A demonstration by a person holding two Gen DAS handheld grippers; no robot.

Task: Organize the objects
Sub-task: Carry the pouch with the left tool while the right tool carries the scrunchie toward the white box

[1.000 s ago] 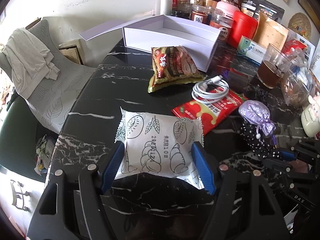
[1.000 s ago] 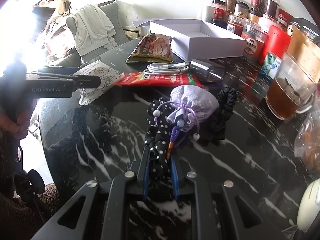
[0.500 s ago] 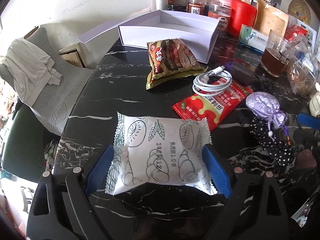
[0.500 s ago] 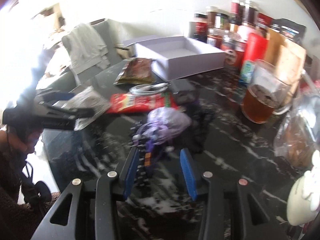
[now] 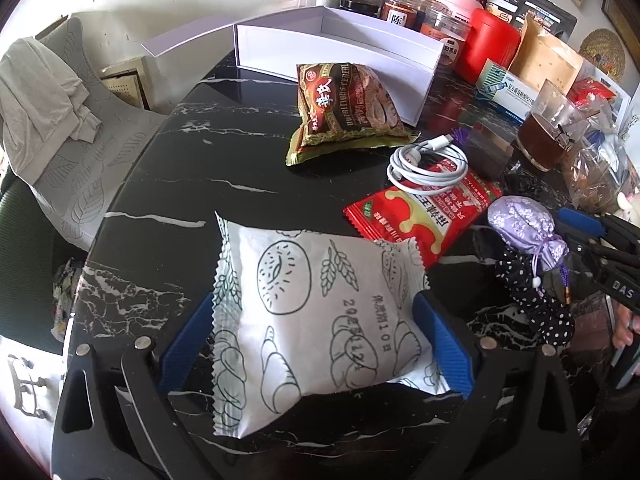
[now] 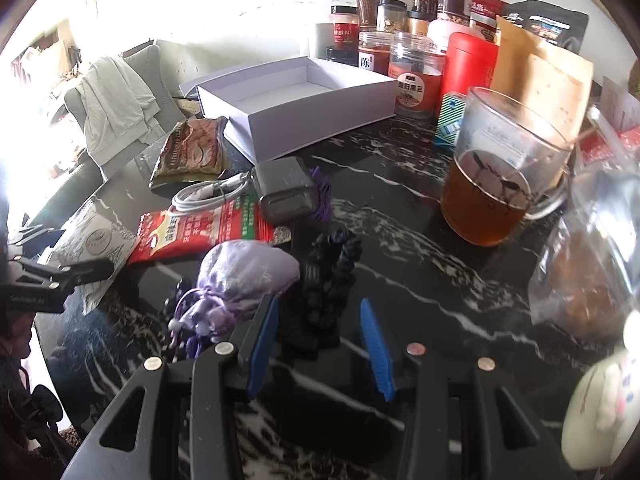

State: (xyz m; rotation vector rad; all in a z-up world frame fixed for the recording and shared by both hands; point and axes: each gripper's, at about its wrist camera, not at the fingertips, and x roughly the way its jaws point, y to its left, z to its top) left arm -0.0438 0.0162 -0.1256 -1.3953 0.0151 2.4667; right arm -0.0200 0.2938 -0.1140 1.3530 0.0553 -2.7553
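My left gripper (image 5: 316, 340) is open, its blue fingers on either side of a white bread packet (image 5: 316, 316) that lies on the black marble table (image 5: 168, 168). My right gripper (image 6: 320, 344) is open and empty, its fingers on either side of a black scrunchie (image 6: 332, 276). A purple drawstring pouch (image 6: 244, 276) lies just left of it, by a polka-dot hair tie (image 5: 532, 304). An open white box (image 6: 296, 100) stands at the back. A brown snack bag (image 5: 348, 108), a coiled white cable (image 5: 428, 164) and a red snack packet (image 5: 420, 212) lie in between.
A glass mug of tea (image 6: 496, 176) stands to the right, with a clear bag of food (image 6: 588, 280) beside it. Jars and tins (image 6: 416, 52) line the back wall. A dark charger (image 6: 284, 192) lies on the red packet. A grey chair with clothing (image 5: 48, 108) stands left of the table.
My right gripper has let go of the polka-dot hair tie, opened and shifted right to the black scrunchie. My left gripper has opened wider around the bread packet, which has come closer.
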